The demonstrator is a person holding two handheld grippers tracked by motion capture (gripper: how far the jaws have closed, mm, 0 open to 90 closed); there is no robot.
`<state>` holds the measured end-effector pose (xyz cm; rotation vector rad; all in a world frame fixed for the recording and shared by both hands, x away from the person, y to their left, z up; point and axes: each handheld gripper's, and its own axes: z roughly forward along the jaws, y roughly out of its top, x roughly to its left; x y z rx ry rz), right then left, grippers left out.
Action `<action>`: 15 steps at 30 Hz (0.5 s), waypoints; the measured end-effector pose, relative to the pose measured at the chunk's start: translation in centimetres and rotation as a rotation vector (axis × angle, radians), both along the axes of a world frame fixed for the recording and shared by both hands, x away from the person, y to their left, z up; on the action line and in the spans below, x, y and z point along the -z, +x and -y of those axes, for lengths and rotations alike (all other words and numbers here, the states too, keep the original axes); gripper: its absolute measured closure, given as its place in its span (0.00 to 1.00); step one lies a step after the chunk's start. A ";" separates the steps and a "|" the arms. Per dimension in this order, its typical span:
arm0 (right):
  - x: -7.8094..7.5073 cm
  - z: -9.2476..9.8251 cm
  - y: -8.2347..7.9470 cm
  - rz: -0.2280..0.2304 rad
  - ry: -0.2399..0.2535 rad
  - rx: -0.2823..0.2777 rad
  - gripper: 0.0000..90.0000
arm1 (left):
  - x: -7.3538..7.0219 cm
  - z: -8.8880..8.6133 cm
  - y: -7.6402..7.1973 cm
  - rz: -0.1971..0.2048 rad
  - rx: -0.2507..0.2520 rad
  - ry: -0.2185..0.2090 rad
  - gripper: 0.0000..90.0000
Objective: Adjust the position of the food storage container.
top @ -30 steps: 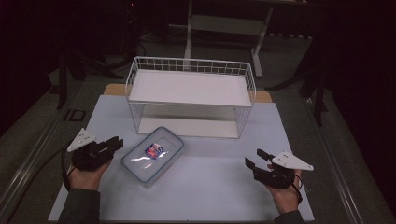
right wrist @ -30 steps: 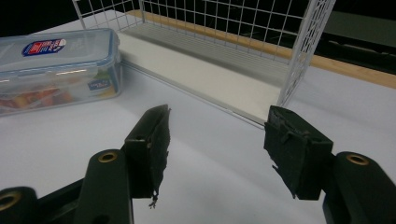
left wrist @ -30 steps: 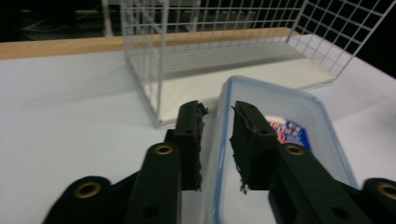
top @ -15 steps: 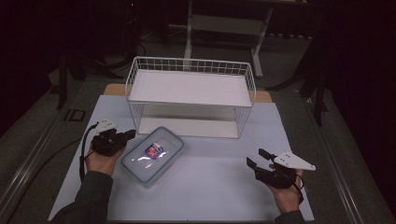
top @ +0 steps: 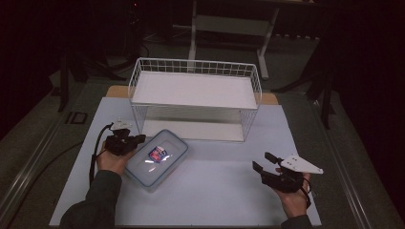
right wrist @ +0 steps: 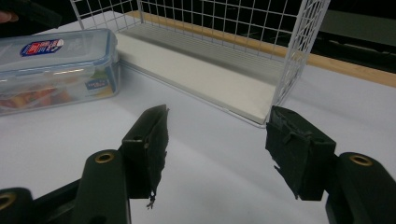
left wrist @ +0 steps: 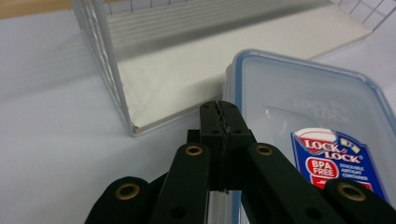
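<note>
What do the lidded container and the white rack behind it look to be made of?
Container: apparently clear plastic with a glossy finish. Light glares off the lid, the contents show through its wall in the right gripper view, and a blue seal line rims the lid.
Rack: thin white wire grid, probably coated metal, with matte white boards as shelves; the board material can't be told.

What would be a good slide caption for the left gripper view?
Left gripper, jaws shut, beside a clear lidded food box near a white wire rack.

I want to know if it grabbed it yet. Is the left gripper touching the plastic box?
Cannot tell. In the left gripper view the left gripper, jaws shut with nothing between them, overlaps the plastic box rim, with no plain contact or gap.
</note>
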<state>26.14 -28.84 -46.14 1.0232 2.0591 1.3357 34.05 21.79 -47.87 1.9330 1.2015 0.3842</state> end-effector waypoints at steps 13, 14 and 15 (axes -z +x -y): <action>0.1 -0.2 0.1 -0.004 -0.010 -0.006 0.43 | 0.3 0.5 0.3 -0.025 0.039 -0.011 1.00; 0.1 -0.1 0.1 -0.003 -0.009 -0.006 0.43 | 0.2 0.6 0.3 -0.026 0.040 -0.009 1.00; 0.1 -0.1 0.1 -0.002 -0.009 -0.006 0.43 | 0.2 0.7 0.3 -0.025 0.046 -0.005 1.00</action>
